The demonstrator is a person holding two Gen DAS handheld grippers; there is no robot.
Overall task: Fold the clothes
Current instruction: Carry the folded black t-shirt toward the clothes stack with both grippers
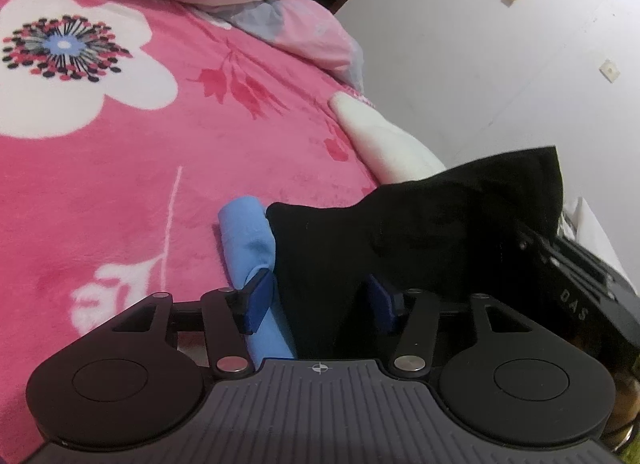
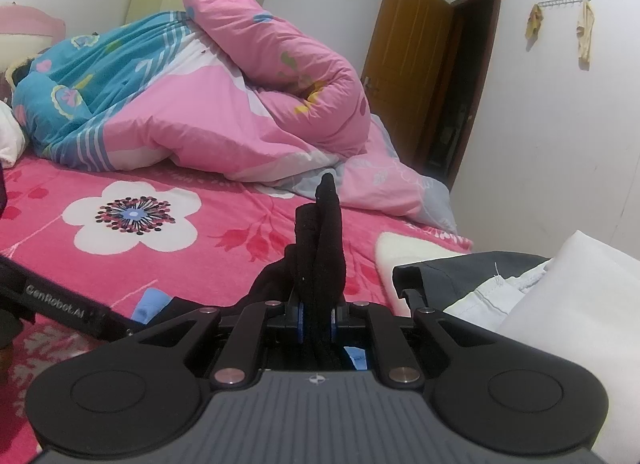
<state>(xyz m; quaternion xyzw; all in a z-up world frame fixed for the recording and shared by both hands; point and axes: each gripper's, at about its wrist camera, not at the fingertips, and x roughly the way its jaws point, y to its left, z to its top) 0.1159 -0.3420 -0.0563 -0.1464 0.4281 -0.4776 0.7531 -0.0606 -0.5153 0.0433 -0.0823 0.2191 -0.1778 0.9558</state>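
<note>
Your bed (image 2: 72, 264), under a pink flowered blanket.
On it you see a bunched quilt (image 2: 224, 120), a blue cloth (image 1: 248, 240) and a black garment (image 1: 340, 240).

Black garment (image 1: 420, 232) hides the left gripper's right fingertip and most of the right gripper (image 1: 576, 284); blue cloth (image 1: 248, 240) runs under it.

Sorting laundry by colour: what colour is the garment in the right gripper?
Black garment; clearest in the right wrist view.

Fuzzy pink blanket (image 1: 120, 184); matt black cloth (image 1: 420, 232).
</note>
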